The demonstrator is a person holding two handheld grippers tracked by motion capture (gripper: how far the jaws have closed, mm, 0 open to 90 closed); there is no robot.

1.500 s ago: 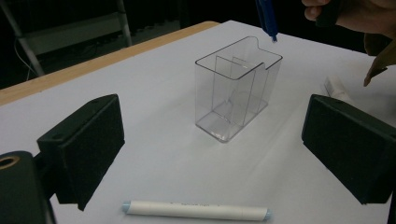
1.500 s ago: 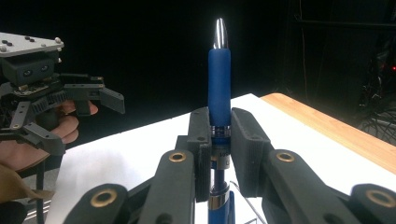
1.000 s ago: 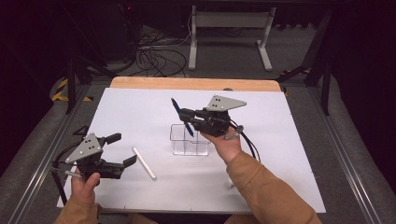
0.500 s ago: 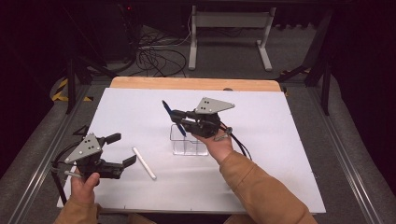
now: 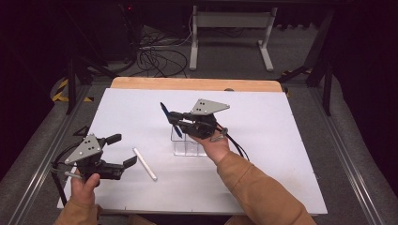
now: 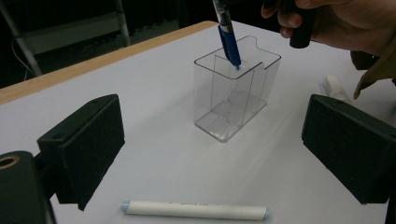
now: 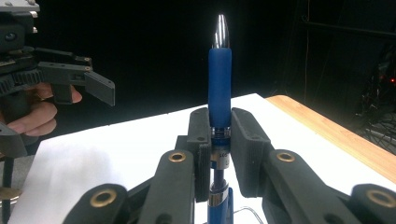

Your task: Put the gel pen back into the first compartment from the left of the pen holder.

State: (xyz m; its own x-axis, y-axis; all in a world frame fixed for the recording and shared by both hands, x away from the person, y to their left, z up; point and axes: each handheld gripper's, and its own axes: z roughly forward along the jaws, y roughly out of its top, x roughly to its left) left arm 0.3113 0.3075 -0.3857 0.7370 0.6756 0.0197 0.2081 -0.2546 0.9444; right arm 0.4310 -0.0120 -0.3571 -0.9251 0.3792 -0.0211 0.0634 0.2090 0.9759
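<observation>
Right gripper (image 7: 219,140), black jaws clamped on a blue pen (image 7: 219,88), pen upright, silver tip at top, lower end of the pen below the jaws, white table (image 7: 116,154) behind, wooden edge (image 7: 336,135) at right, left gripper (image 7: 60,84) and hand (image 7: 32,116) at far left, dark room behind.

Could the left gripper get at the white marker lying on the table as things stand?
Probably yes. The left gripper is open, and the white marker lies flat on bare table just ahead of its jaws with nothing between. The right gripper and clear holder sit farther off.
</observation>
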